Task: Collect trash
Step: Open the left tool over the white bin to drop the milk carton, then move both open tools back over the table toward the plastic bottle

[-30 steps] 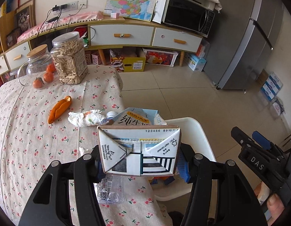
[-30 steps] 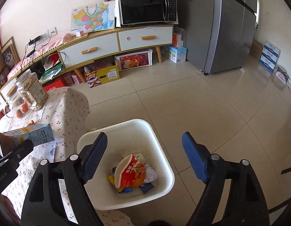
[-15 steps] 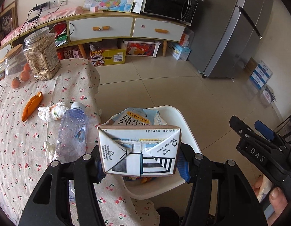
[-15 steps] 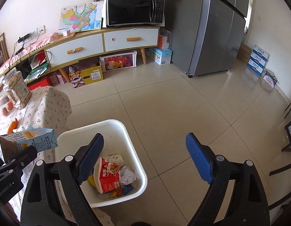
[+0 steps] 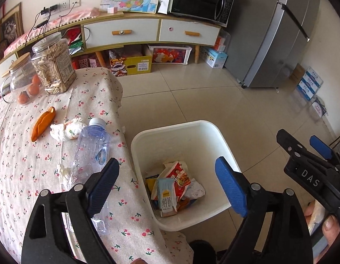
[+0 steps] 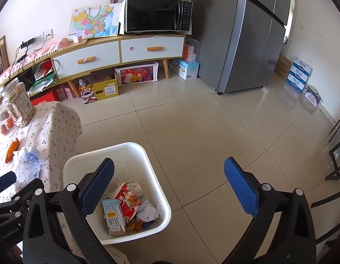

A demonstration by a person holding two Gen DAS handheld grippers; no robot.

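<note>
A white trash bin (image 5: 183,129) (image 6: 130,149) stands on the floor beside the table. A milk carton (image 5: 166,194) (image 6: 112,216) lies inside it with a red snack bag (image 5: 178,176) and crumpled paper. My left gripper (image 5: 167,182) is open and empty above the bin. My right gripper (image 6: 170,187) is open and empty over the bin's right side and the floor. On the table lie an empty plastic bottle (image 5: 92,149), a crumpled tissue (image 5: 66,129), an orange peel (image 5: 43,123) and a small white scrap (image 5: 63,171).
Two jars (image 5: 52,66) stand at the back of the floral-cloth table (image 5: 20,165). A sideboard (image 6: 117,50) with a microwave (image 6: 156,15) and a fridge (image 6: 253,33) line the far wall. Boxes (image 6: 299,74) sit on the tiled floor at right.
My left gripper opened and let go of the milk carton, which now lies in the bin. Both grippers shifted over the bin.
</note>
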